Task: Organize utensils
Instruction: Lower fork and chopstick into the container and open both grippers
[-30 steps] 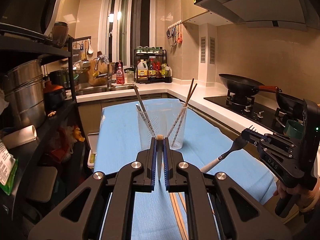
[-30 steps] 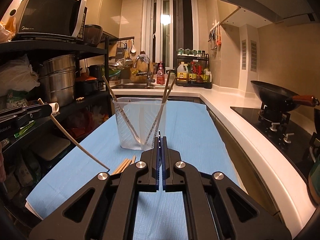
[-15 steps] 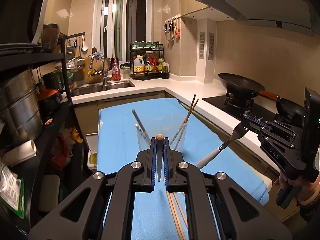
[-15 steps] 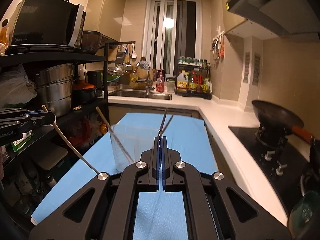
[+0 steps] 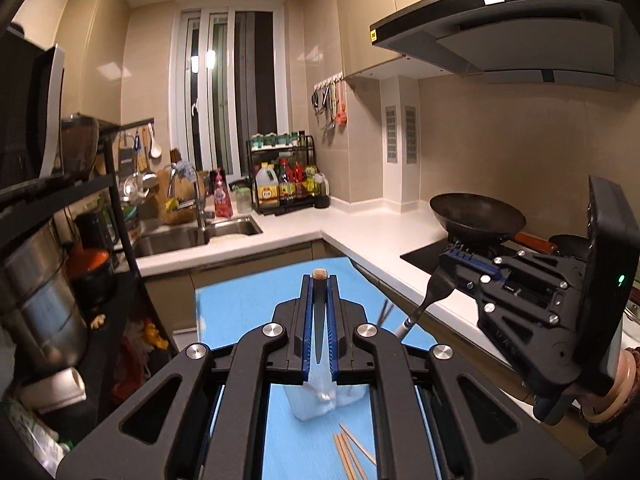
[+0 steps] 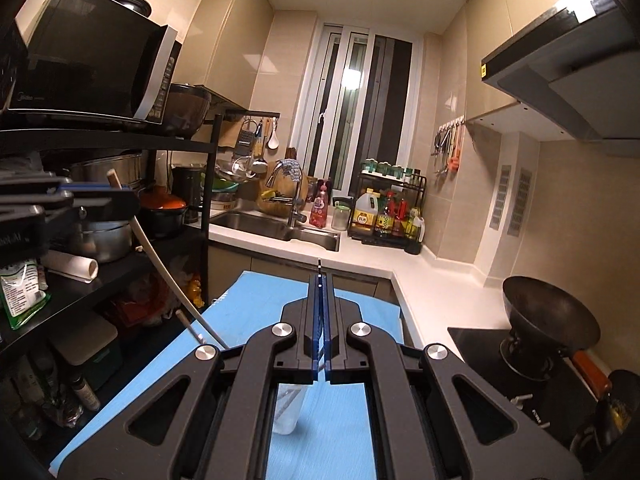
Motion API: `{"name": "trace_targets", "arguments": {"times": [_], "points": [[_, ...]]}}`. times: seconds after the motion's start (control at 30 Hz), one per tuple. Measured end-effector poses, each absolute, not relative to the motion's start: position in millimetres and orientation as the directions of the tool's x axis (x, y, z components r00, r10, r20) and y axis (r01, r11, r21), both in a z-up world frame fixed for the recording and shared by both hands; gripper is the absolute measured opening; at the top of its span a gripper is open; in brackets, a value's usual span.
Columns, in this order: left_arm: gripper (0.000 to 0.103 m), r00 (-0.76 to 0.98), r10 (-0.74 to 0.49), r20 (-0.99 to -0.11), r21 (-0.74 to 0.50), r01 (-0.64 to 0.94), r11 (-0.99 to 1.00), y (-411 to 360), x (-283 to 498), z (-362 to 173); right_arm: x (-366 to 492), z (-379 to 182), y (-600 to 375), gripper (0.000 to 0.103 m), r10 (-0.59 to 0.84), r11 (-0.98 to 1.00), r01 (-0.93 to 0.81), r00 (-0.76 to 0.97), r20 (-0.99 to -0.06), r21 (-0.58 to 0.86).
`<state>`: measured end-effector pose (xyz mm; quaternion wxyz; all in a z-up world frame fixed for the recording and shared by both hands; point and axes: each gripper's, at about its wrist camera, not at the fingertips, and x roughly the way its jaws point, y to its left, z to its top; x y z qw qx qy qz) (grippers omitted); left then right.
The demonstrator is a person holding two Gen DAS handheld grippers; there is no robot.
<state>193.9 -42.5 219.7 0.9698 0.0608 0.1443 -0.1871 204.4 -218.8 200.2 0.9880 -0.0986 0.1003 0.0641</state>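
My left gripper (image 5: pixel 319 280) is shut on a pale chopstick (image 5: pixel 319 276); its long shaft shows in the right wrist view (image 6: pixel 160 264), slanting down over the blue mat. My right gripper (image 6: pixel 321 276) is shut on a fork; the fork (image 5: pixel 432 292) shows in the left wrist view, head in the jaws, handle pointing down-left. The clear cup (image 5: pixel 316 400) stands on the blue mat (image 5: pixel 240 308) below both grippers, mostly hidden behind them, with utensils in it; it also shows in the right wrist view (image 6: pixel 288 408). Loose wooden chopsticks (image 5: pixel 352 456) lie on the mat by the cup.
A black shelf rack (image 6: pixel 120 184) with pots and a microwave (image 6: pixel 92 52) stands at left. The sink (image 6: pixel 276 228) and a bottle rack (image 6: pixel 388 212) are at the back. A wok (image 6: pixel 548 316) sits on the stove at right, under a range hood (image 5: pixel 500 28).
Both grippers have risen well above the cup and tilted, so the cup dropped from mid-view to below the fingers. Each still holds its utensil.
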Motion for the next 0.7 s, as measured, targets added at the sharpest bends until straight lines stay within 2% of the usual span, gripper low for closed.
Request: {"name": "trace_targets", "arguments": {"times": [0.1,0.53,0.7], "points": [[0.006,0.890,-0.340,-0.305,0.080,0.379,0.922,-48,208,224,224,199,-218,0.001,0.086,0.974,-0.126,0.974,-0.212,-0.187],[0.006,0.854,-0.324,-0.407,0.079,0.387,0.919,-53,268,197,284,187,-213,0.001,0.050,0.977,-0.094,0.974,-0.222,-0.193],[0.006,0.830,-0.321,-0.456,0.075,0.395,0.916,-57,284,190,302,170,-208,0.001,0.038,0.973,-0.093,0.966,-0.254,-0.209]]}}
